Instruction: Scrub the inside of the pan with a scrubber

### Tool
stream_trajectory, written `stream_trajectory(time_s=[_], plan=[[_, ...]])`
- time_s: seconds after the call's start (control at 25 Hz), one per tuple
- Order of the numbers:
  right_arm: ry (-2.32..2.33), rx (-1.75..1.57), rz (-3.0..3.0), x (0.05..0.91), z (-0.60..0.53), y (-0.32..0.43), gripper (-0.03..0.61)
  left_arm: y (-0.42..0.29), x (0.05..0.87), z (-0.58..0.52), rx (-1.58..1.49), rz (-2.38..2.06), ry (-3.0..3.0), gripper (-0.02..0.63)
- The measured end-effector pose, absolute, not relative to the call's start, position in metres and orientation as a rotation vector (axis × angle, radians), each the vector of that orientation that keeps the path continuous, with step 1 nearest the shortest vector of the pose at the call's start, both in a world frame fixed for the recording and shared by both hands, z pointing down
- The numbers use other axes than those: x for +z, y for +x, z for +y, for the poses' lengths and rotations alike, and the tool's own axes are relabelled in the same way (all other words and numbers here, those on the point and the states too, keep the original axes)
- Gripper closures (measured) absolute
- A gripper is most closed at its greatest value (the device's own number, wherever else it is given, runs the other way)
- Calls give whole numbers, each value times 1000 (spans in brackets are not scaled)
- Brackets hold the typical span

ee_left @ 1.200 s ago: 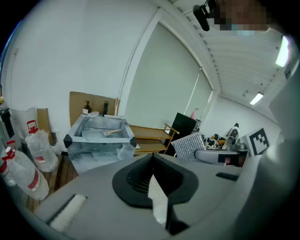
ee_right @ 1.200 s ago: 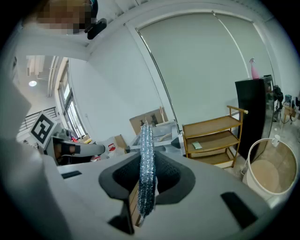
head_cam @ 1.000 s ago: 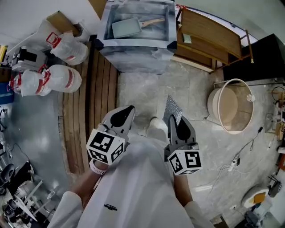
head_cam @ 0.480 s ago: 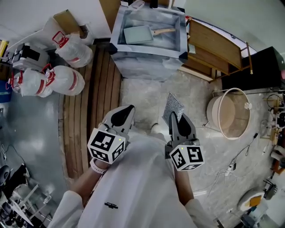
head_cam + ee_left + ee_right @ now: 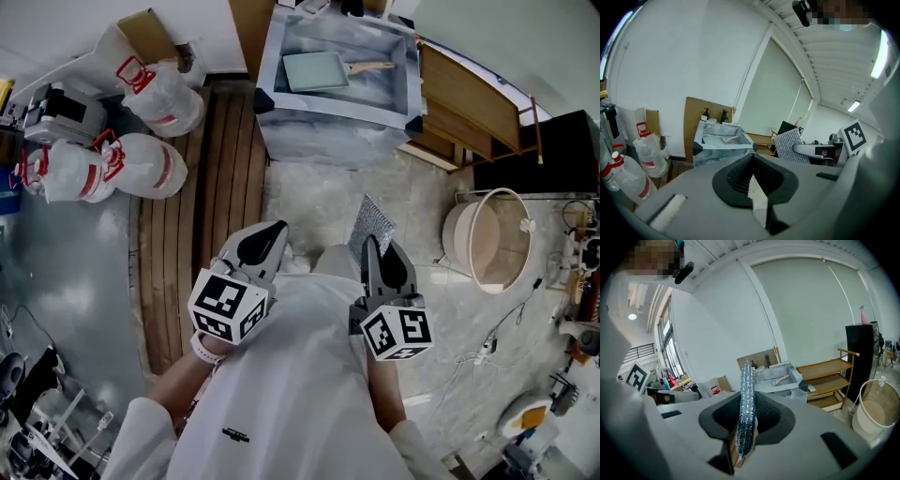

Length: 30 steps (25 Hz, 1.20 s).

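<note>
Jaws of the right gripper point(image 5: 372, 251) are clamped on the scrubber point(image 5: 372, 223), a flat sheet of silvery, glittering mesh. In the right gripper view it stands edge-on and rises above the jaw tips. The left gripper point(image 5: 264, 238) has its jaws pressed together with nothing between them. Both grippers are held side by side in front of the person's white sleeves, above a pale marbled floor point(image 5: 309, 202).

The pan point(image 5: 317, 71) is well apart from the scrubber. It lies inside a grey basin point(image 5: 336, 131) at the top of the head view. It is square, shallow and pale blue-green, and its light wooden handle point(image 5: 373, 67) points to the view's right. Its inside looks plain and smooth.

A wooden shelf point(image 5: 469, 94) stands just beside the basin on the right. A white bucket point(image 5: 487, 239) sits on the floor further right. Wooden slats point(image 5: 202, 206) run along the left, with white bags point(image 5: 150, 98) marked in red beside them.
</note>
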State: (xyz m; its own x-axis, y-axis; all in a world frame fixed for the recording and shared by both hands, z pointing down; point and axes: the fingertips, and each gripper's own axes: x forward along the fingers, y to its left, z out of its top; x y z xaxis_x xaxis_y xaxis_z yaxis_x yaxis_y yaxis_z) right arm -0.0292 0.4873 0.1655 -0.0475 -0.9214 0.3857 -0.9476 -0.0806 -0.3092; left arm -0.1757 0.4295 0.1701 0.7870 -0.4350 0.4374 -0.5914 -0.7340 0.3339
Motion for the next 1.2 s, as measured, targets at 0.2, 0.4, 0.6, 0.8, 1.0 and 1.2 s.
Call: stream_trajectory(time_s=[0.2,0.4,0.6,0.8,1.0,1.2], plan=[[2099,800,-2095,171,460,-42,520,-185,175,404,452,-769,2506,609],[2085,825,-2100,179,418,-30,520,-170,183,364,467,-772,2489,609],[2044,855,-2122,194,354,-5,520,-144,190,303,488,-793,2474,609],[1992,904,-2151,200,270,31,520,-107,184,227,539,-832,2472,609],[1923,938,-2194,203,182,66,520,-70,187,153,578,-872,2432,609],[1897,992,-2188,215,115,88,520,-52,198,105,571,-921,2370,609]])
